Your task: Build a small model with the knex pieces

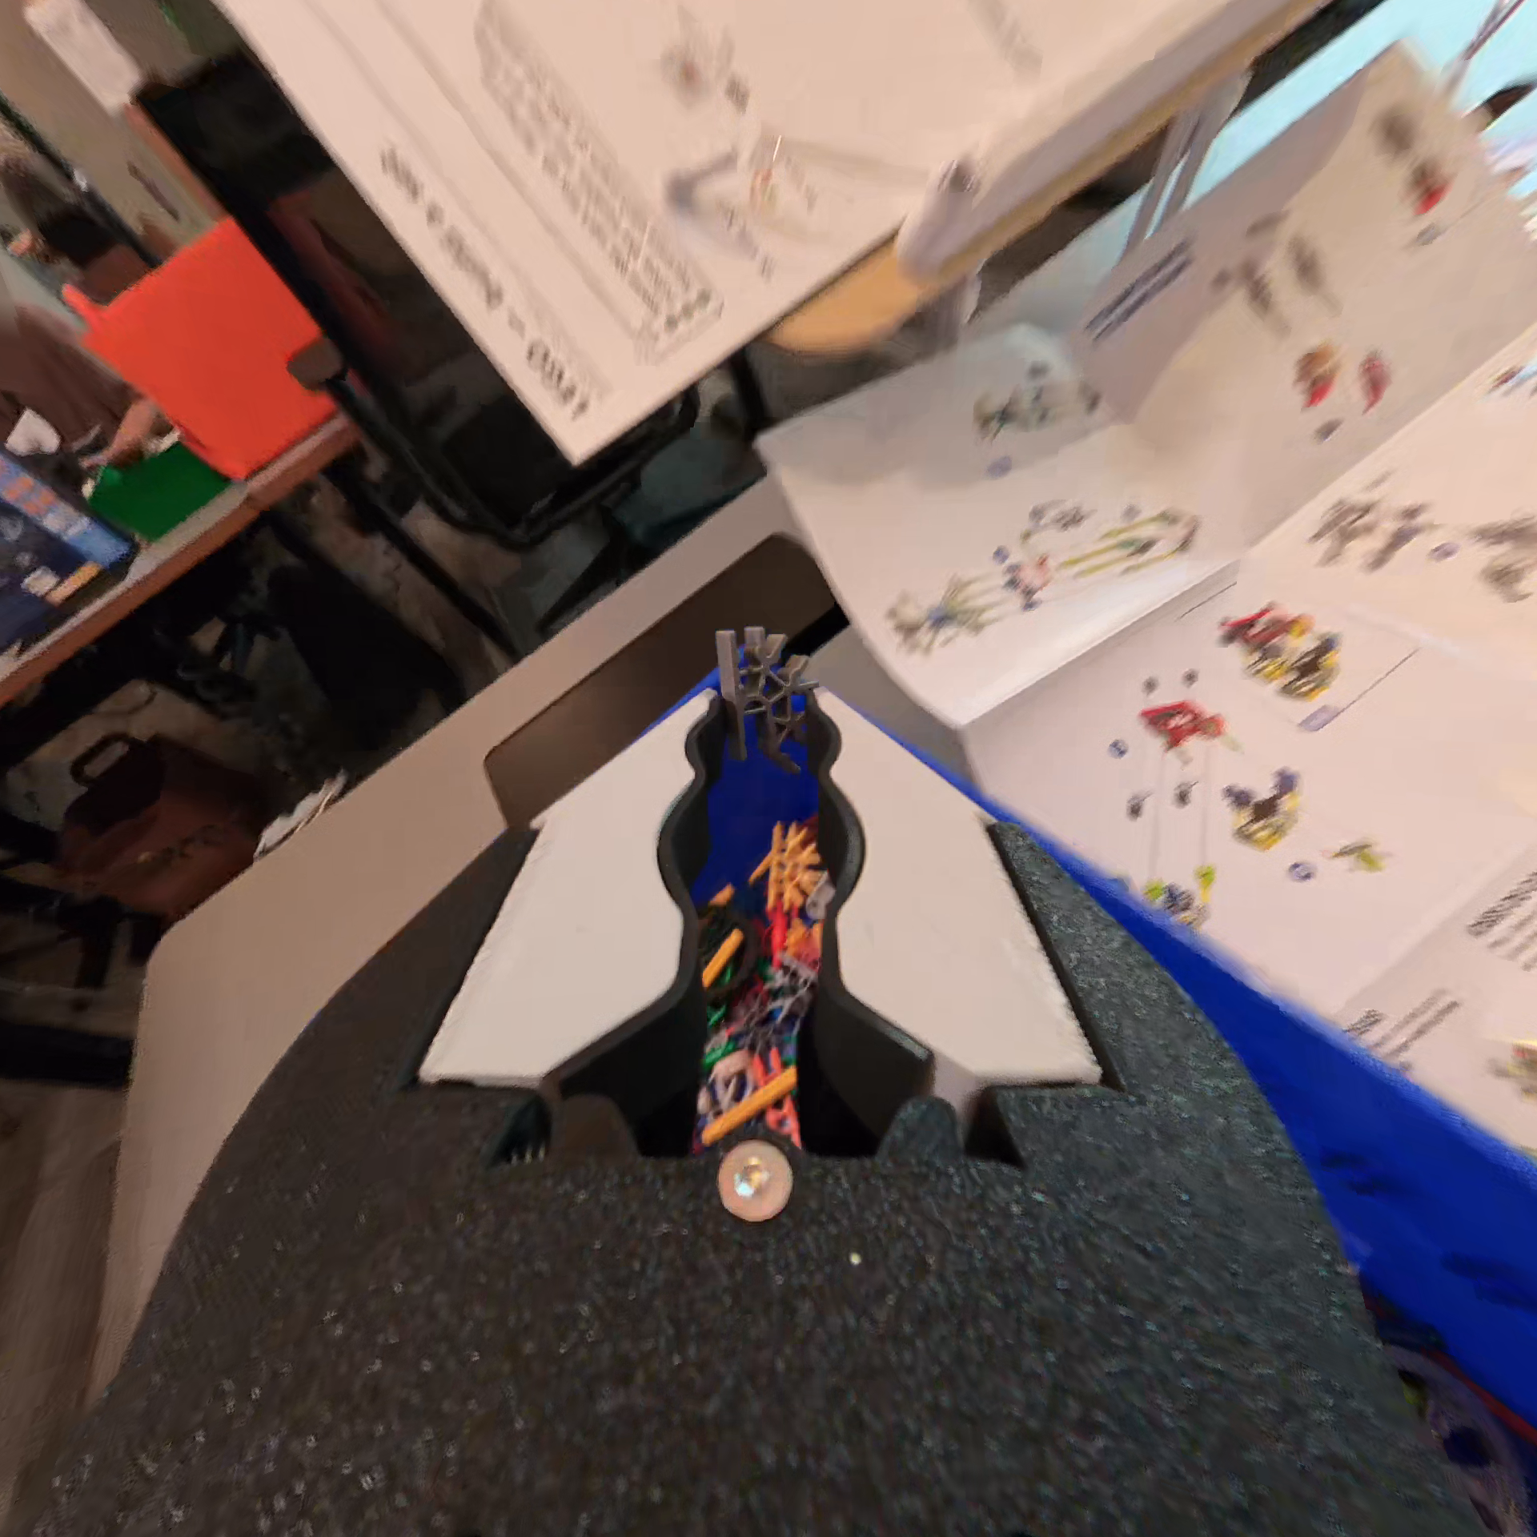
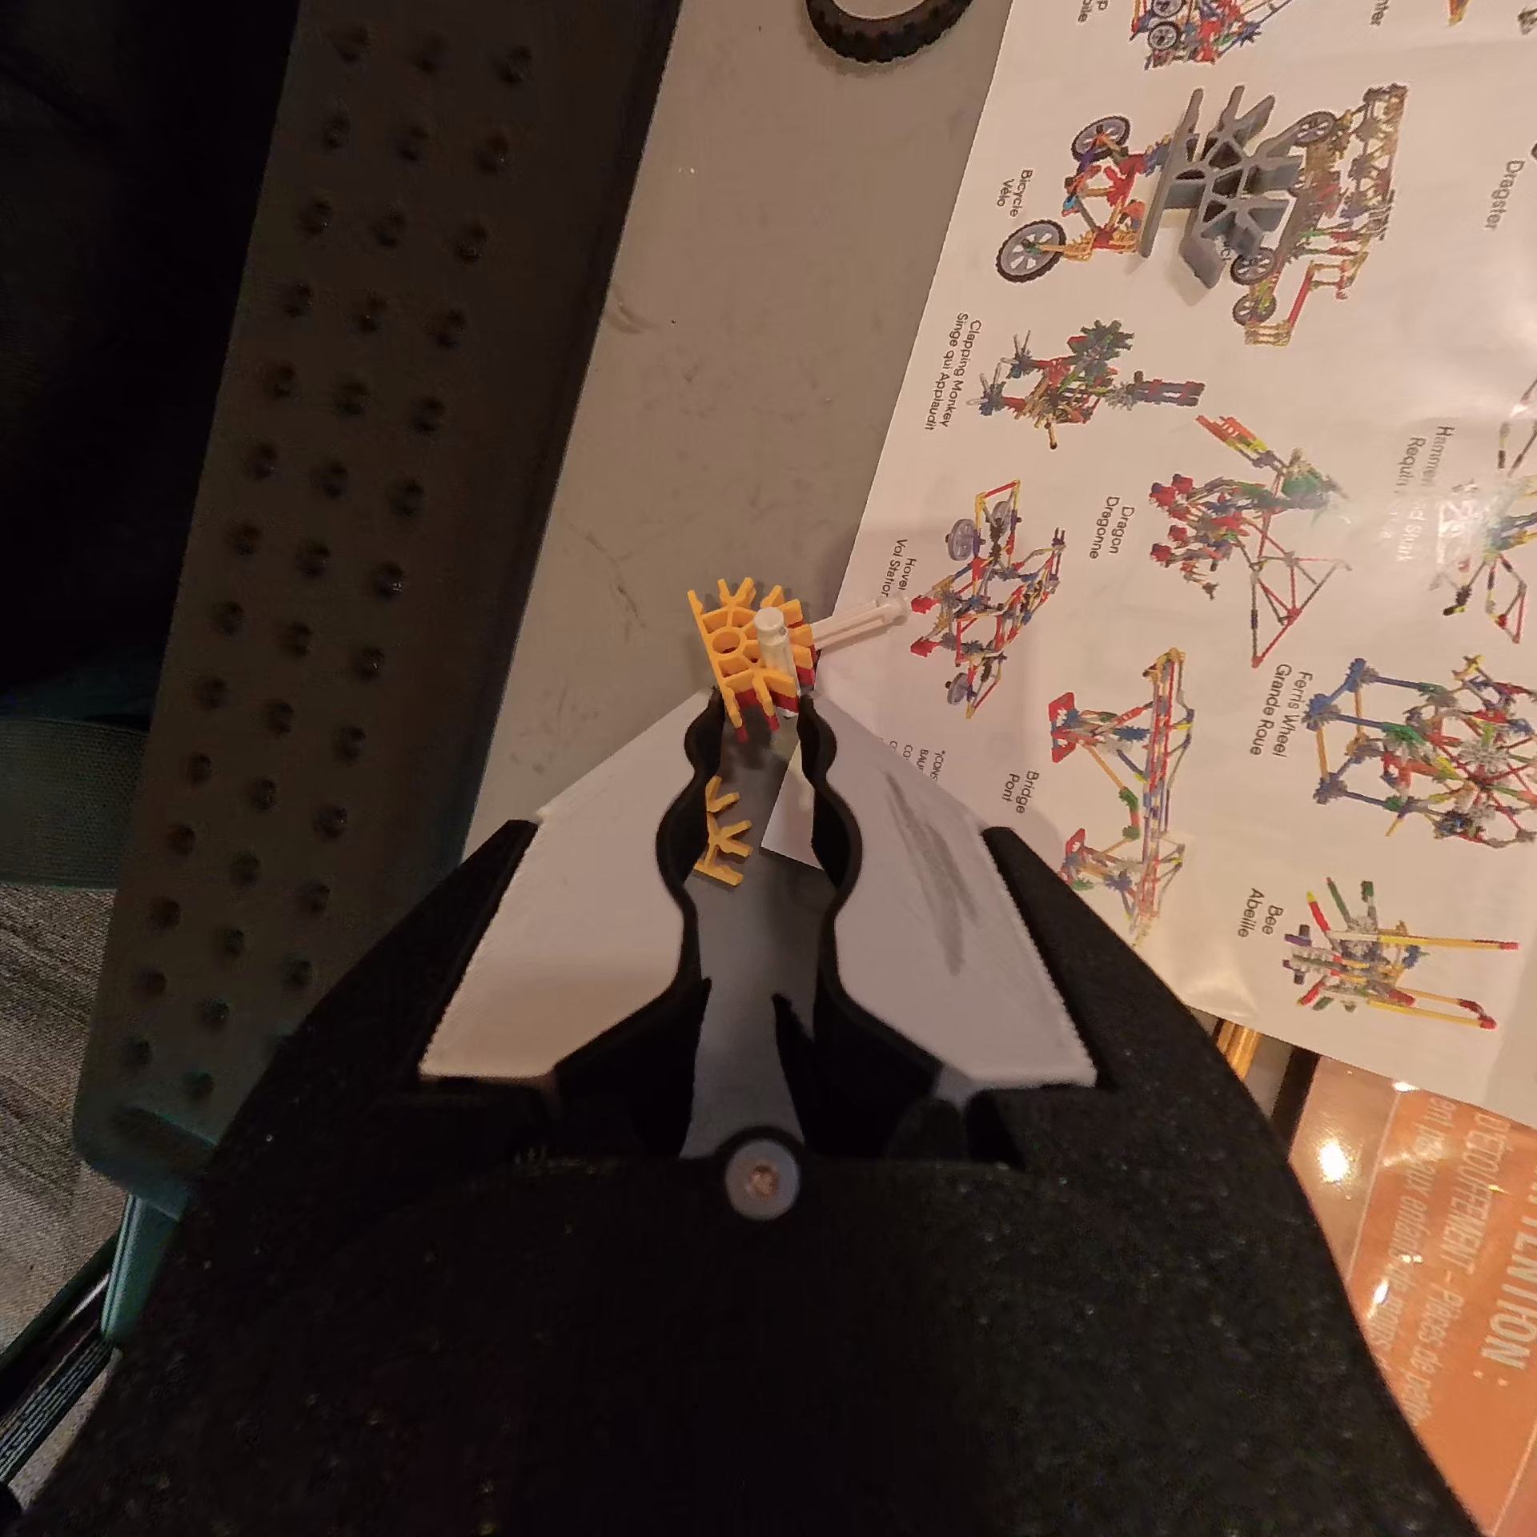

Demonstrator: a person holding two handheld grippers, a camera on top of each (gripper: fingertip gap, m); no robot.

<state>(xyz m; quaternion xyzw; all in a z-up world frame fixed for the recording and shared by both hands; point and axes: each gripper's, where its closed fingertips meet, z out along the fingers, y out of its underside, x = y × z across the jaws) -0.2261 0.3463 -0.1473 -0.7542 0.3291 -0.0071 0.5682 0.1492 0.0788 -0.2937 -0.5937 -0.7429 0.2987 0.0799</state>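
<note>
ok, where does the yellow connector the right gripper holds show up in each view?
Left wrist view: not in it; only loose pieces in the blue bin.
Right wrist view: centre, yellow connector with a white rod, clamped at the right gripper tips.
Shared landmark: the printed model sheet, on the right in both.

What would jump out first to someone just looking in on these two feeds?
The right tool grips a small yellow connector cluster with white rods, held above the grey table beside a sheet of model pictures. The left tool pinches a grey snowflake-shaped connector over a blue bin of mixed colourful pieces.
</note>
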